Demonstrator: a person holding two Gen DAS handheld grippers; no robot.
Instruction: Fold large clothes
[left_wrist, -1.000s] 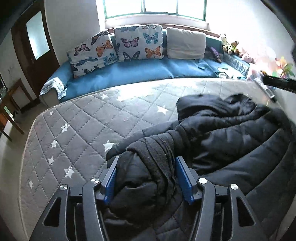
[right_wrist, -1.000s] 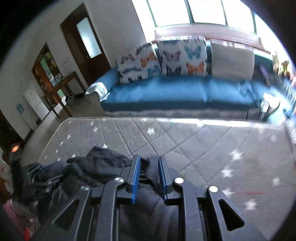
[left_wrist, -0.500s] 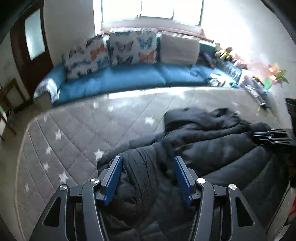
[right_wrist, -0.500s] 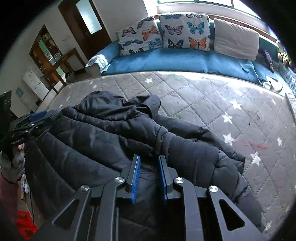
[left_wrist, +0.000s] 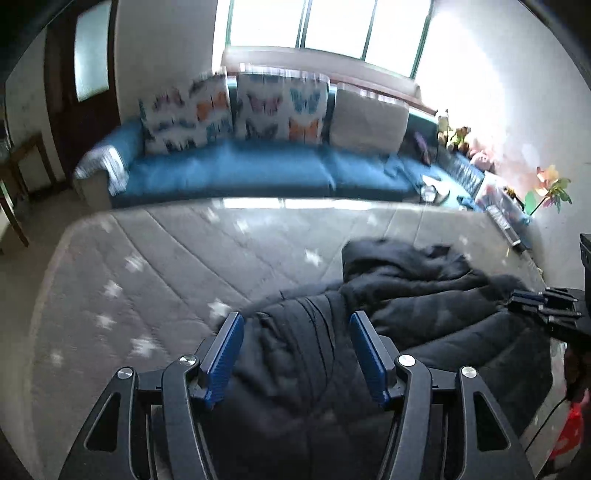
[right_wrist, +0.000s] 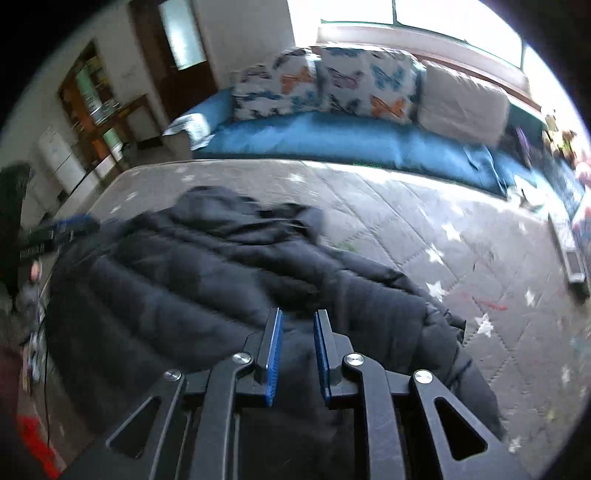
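The left gripper (left_wrist: 295, 350) has its blue-padded fingers (left_wrist: 225, 350) spread wide, released, with a bunched sleeve or edge of the black quilted puffer coat (left_wrist: 424, 317) lying loose between them and nothing pinched. The right gripper (right_wrist: 297, 354) has its blue pads much closer together, a narrow gap showing between them; it sits low over the coat's padded panel, but the view is blurred and I cannot tell whether any cloth is caught in that gap

The coat lies in a rumpled heap on the grey quilted star-printed mattress (left_wrist: 155, 273), on the half of the mattress away from the dark wooden door (left_wrist: 85, 81) and on the near side of it from the blue sofa with butterfly cushions (left_wrist: 229, 170). Its hood or collar end points toward the sofa; one padded panel appears laid over the body

As a judgement, the fold is at an early to middle stage: the coat looks partly doubled over, yet no neat rectangle exists. Sleeves need tucking in, the body needs flattening and at least one more fold remains
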